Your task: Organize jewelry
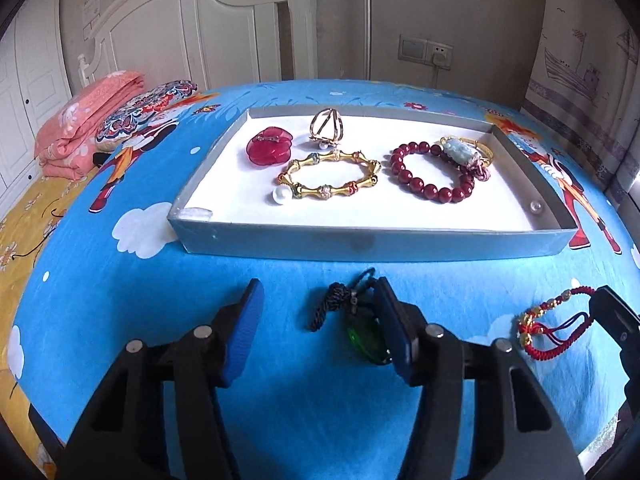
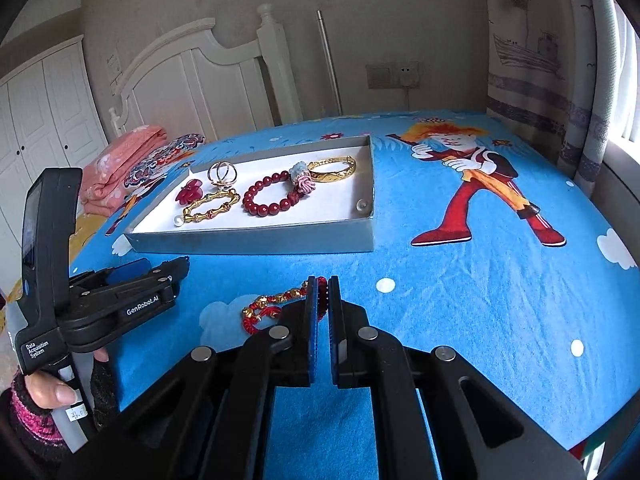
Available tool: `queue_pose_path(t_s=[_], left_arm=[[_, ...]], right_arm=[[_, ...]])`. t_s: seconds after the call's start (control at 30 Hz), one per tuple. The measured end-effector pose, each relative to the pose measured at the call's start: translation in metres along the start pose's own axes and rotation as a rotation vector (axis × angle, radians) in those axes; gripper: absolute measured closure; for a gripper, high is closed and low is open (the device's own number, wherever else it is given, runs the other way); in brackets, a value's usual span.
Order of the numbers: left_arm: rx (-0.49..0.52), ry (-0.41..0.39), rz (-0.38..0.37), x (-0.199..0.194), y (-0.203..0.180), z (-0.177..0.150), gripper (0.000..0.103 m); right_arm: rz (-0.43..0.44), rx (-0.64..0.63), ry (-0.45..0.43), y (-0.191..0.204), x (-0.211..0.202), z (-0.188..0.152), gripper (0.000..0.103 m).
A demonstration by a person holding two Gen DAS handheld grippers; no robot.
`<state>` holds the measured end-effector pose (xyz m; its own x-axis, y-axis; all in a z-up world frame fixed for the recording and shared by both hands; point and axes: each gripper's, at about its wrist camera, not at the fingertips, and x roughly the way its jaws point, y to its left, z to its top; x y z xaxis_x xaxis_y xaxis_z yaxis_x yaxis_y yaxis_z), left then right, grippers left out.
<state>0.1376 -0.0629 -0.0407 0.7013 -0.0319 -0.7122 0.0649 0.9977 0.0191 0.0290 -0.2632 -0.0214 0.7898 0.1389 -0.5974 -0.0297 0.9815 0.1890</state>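
Left gripper (image 1: 316,332) half open around a glassy green pendant (image 1: 366,338) on dark twisted cord, right gripper (image 2: 323,308) clamped onto a red braided bracelet (image 2: 276,308) with gold beads, both on the wrinkled blue bedsheet (image 2: 460,300) before the shallow grey cardboard tray (image 1: 360,242)

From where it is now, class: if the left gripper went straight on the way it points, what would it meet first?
Probably the green pendant with its dark cord, lying between the left gripper's open fingers; the blue bedsheet is beneath, though depth is unclear.
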Motion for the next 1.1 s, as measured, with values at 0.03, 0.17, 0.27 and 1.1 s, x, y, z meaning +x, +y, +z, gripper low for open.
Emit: queue_pose_path(t_s=[0.03, 0.17, 0.27, 1.1], left_arm=[[0.006, -0.006, 0.001, 0.0, -0.001, 0.0, 0.06], [0.082, -0.055, 0.021, -0.005, -0.013, -0.006, 0.094], [0.056, -0.087, -0.003, -0.01, -0.008, -0.007, 0.095], [0.081, -0.284, -0.08, -0.078, 0.004, -0.034, 0.095]], right_arm=[[-0.001, -0.006, -0.004, 0.001, 0.0, 0.0, 0.098], [-0.008, -0.036, -0.014, 0.01, -0.002, -0.001, 0.098], [-0.012, -0.042, -0.014, 0.013, -0.002, 0.0, 0.098], [0.019, -0.143, -0.085, 0.067, -0.034, 0.008, 0.098]])
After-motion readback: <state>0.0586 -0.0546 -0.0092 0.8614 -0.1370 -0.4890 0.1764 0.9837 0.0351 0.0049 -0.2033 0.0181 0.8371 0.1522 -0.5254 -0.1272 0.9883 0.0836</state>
